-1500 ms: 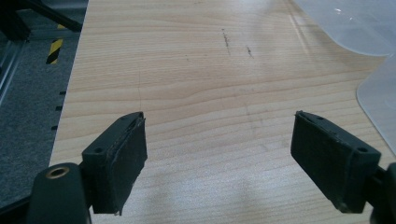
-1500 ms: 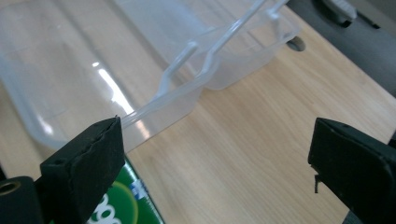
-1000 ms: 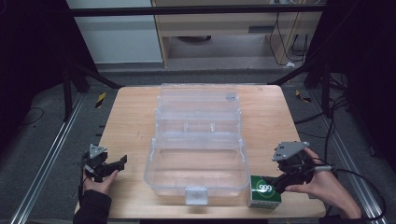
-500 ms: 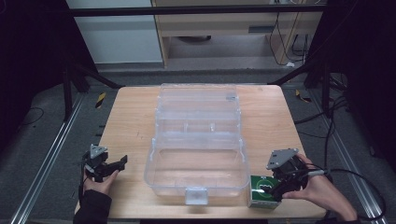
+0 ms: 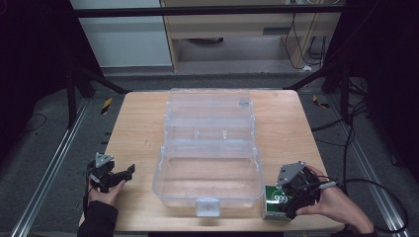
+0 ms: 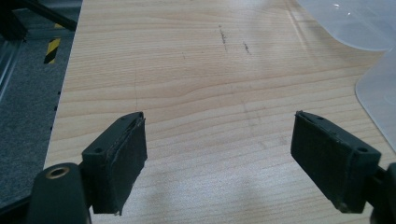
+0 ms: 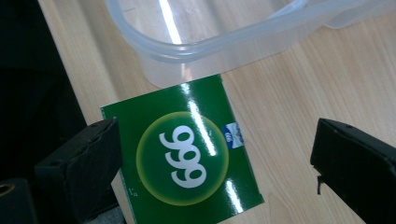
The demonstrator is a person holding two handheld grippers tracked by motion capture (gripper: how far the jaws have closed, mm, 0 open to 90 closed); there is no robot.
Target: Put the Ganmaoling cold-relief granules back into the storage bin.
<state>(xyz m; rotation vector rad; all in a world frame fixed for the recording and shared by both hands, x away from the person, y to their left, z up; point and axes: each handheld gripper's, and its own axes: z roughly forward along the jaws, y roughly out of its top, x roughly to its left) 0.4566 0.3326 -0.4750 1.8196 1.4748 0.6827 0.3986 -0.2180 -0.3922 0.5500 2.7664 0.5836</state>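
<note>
Descending since earlier: right gripper (image 5: 289,201) now over green box (image 5: 274,202), jaws spread; left gripper (image 5: 117,177) unmoved, jaws spread.

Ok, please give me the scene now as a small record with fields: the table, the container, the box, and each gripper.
table: wooden table, light top
container: clear plastic container, lid open and lying back, at the table's middle
box: green box with "999" on a round mark, on the table by the container's near right corner
left gripper: left gripper, jaws wide apart over bare wood, holding nothing
right gripper: right gripper, jaws open on either side of the green box, not closed on it
</note>
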